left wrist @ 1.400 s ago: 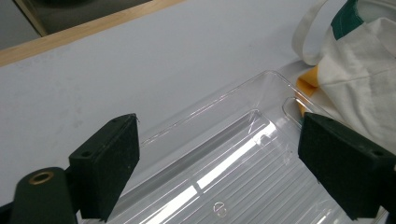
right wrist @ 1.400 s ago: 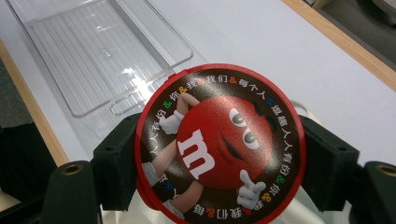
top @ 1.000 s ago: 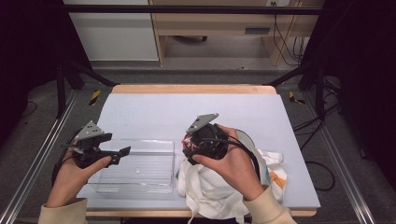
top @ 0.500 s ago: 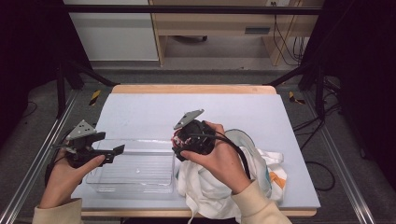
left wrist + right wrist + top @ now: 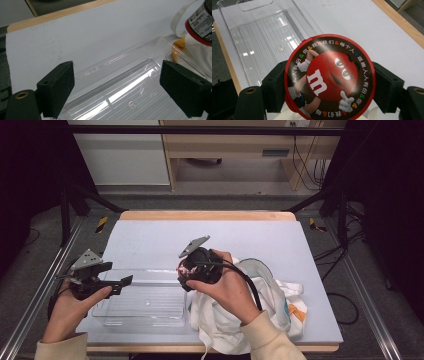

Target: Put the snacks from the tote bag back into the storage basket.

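We hold a round candy tub [image 5: 329, 77] in our right hand-held gripper [image 5: 192, 270]. The black jaws squeeze it from both sides, just under its red lid. It hangs right beside the near end of the clear plastic tray [image 5: 145, 302], above the white cloth bag [image 5: 240, 320] on the surface [image 5: 250, 235]. We think the tub is hard and smooth, so it could slip or turn. Holding it across the middle feels safest. Our left hand-held gripper [image 5: 127, 281] is wide and holds nothing, and it sits over the tray.
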Demonstrator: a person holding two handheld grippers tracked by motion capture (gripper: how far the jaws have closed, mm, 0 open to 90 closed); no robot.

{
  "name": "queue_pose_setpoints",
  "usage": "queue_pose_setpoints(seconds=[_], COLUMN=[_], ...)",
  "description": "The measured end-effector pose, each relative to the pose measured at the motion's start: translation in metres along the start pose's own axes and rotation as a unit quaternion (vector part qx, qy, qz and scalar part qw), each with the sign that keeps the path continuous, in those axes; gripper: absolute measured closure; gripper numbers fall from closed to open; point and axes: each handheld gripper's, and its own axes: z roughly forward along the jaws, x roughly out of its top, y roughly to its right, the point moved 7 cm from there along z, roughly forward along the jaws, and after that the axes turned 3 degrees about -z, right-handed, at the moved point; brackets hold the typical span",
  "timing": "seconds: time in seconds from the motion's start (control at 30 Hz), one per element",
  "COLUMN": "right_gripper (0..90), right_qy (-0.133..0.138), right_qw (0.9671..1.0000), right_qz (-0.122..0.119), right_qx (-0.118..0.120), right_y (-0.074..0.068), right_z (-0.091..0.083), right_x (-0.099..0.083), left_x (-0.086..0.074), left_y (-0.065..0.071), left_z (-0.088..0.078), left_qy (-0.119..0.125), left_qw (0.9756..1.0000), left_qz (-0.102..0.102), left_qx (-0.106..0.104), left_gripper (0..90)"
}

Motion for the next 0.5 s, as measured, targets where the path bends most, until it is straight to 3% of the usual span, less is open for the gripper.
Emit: queue_pose_setpoints(seconds=[0.5], right_gripper=[25.5], right_qy=[-0.002], right_qw=[0.9999], right_qz=[-0.009], right_qx=[0.011], right_y=[-0.008], right_z=[0.016], right_x=[0.010], left_x=[-0.001], left_y=[-0.006], left_z=[-0.004], left_qy=[0.002], left_qw=[1.0000], left_qz=[-0.006], left_qx=[0.004], left_gripper=[12.5])
